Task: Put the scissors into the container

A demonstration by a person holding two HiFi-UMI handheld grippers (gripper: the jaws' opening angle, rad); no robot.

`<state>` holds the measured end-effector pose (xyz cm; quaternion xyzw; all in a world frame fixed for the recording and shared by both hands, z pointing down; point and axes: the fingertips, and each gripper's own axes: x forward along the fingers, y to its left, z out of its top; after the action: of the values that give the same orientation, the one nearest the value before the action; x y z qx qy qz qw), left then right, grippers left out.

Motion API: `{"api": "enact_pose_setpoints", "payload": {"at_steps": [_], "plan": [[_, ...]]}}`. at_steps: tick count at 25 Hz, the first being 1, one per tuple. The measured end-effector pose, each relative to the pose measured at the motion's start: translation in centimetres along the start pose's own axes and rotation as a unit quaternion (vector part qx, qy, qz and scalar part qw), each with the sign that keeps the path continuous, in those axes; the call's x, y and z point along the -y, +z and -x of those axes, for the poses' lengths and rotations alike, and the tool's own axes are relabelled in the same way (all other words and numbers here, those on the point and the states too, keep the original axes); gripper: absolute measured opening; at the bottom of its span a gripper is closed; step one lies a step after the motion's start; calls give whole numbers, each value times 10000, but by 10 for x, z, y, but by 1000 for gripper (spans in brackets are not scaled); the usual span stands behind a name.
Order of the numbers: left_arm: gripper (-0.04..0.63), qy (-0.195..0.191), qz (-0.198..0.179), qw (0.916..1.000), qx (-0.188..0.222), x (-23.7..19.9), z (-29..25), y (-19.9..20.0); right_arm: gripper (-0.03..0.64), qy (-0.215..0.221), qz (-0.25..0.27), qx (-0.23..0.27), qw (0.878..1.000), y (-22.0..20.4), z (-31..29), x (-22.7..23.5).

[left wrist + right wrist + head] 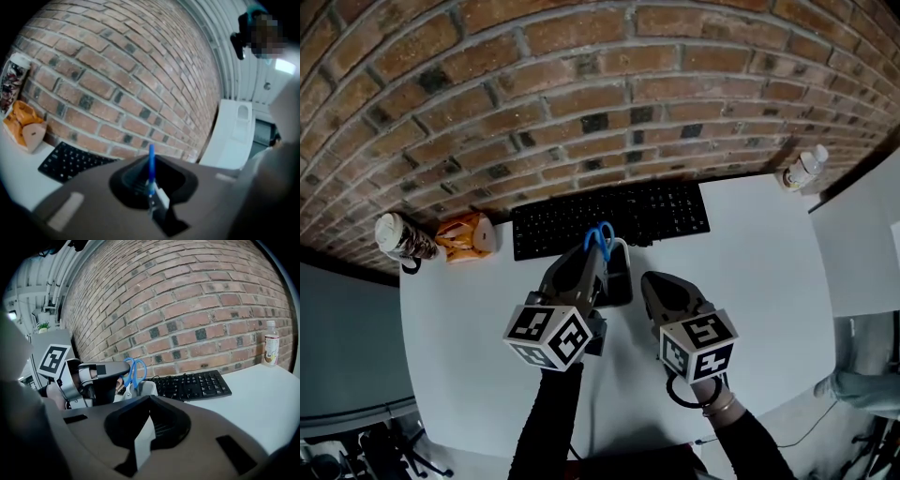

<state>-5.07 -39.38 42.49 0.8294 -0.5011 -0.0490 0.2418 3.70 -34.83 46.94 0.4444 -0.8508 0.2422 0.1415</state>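
The brick wall [581, 94] is closing off the far edge of the white table [769, 291]. The keyboard [609, 217] is lying along it, just behind the container [621, 281], blocking a low approach from the back. The left gripper [596, 253], clamped on the scissors [600, 234], is occupying the space over the container, and the right gripper [653, 281] is crowding its right side. A cup [401, 238] and an orange object [464, 236] are filling the back left, a bottle [806, 167] the back right. Bare tabletop is lying open at right and front left.

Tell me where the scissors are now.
Head view, centre: the scissors are held by the left gripper, at the container, just before the keyboard.
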Motion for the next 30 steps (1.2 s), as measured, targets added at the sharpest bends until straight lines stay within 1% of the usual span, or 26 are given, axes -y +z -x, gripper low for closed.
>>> {"api": "enact_pose_setpoints", "payload": {"at_steps": [5,15,30], "plan": [[28,-53,-12,10000,-33,-6,1,-6,9,6,6,-47,10000,-3,-3,2],[28,-11,62,9999,-88,-17,10,-22,9,-21,61,-134,9999,-8,-7,3],[35,70,17,9998,-161,-21,22,-27,9,-93,43,-278,9996,-22,-4,0]]}}
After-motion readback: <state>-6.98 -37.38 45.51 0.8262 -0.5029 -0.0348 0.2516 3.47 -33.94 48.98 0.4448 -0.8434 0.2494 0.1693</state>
